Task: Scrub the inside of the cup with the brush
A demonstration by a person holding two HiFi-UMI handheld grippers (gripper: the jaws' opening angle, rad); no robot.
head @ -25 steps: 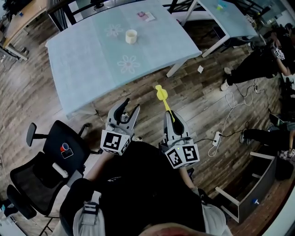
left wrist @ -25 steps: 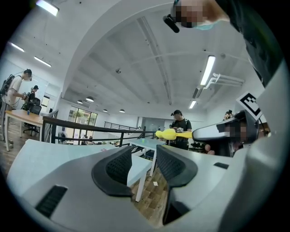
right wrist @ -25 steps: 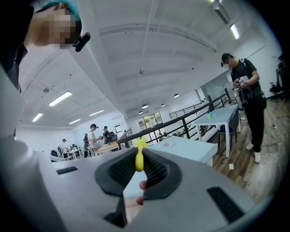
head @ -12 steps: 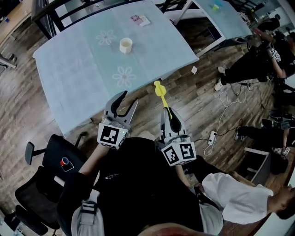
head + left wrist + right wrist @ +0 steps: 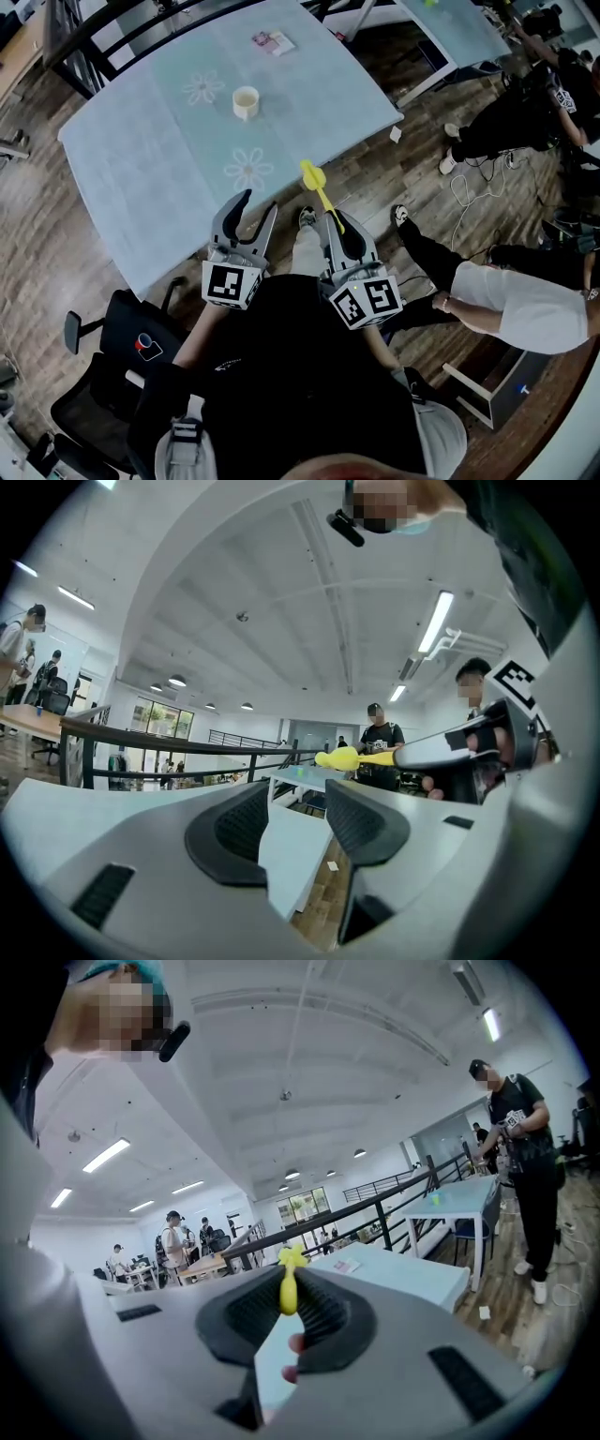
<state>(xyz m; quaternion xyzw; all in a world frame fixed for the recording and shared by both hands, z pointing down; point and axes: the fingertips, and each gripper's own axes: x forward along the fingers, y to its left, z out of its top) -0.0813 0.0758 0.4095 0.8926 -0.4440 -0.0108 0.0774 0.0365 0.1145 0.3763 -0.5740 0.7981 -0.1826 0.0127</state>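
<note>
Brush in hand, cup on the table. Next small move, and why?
Probably bring the left tongs forward to the cup on the table. They have just been opening, with nothing between them, and are well short of it, while the right tongs already grip the yellow brush. The cup likely needs holding before scrubbing.

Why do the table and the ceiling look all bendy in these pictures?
Head view: the wide lens bows the straight edges of the table. Left gripper view: the ceiling curves like a dome, and the picture's corners go black. Right gripper view: the same round bulge, and the brush, very close to the camera, looks a bit soft.
</note>
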